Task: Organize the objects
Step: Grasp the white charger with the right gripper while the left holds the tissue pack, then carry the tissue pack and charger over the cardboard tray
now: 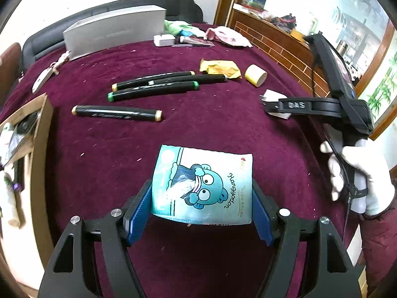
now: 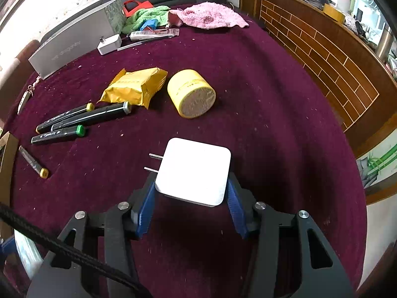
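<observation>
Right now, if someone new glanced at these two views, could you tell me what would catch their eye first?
First, the teal cartoon pouch clamped between the left gripper pads, low in the left wrist view. Next, the white plug adapter between the right gripper pads, prongs pointing left. Behind them on the maroon tablecloth lie black markers, a yellow packet and a yellow cylinder on its side.

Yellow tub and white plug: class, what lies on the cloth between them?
Nothing: in the right wrist view, only bare crimson cloth separates the yellow tub from the white plug.
</observation>
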A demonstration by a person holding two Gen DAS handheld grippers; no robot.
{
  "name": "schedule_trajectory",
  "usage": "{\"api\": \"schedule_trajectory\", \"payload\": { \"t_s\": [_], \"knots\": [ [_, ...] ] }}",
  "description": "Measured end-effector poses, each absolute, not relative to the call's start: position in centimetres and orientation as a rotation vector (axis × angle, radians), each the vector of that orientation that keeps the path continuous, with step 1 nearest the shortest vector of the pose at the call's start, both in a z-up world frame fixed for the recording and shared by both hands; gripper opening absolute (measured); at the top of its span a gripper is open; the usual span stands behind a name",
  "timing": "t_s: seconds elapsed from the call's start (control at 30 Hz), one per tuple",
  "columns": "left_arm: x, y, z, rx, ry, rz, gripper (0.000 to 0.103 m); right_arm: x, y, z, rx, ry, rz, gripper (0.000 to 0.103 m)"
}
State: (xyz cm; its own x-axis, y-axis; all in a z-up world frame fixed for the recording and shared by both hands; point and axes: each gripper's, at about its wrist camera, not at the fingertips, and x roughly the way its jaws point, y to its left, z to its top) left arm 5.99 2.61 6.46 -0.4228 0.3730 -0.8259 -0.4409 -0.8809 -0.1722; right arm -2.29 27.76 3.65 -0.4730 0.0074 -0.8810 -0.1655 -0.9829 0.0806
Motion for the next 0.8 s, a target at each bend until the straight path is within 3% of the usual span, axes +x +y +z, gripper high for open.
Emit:
{"api": "schedule_trajectory", "payload": {
  "t_s": [0.43, 0.8],
  "knots": [
    [9.7, -4.8, 8.3, -1.253, -0.031, 2.385, 0.067, 1.9, 21.2, 7.5, -1.537, 0.2, 2.747, 0.052],
    [10.6, -15.7, 9.4, -1.255, -0.177, 2.577, 0.067, 3.8, 8.9, 10.9, -1.597, 0.079, 3.003, 0.052]
  ]
}}
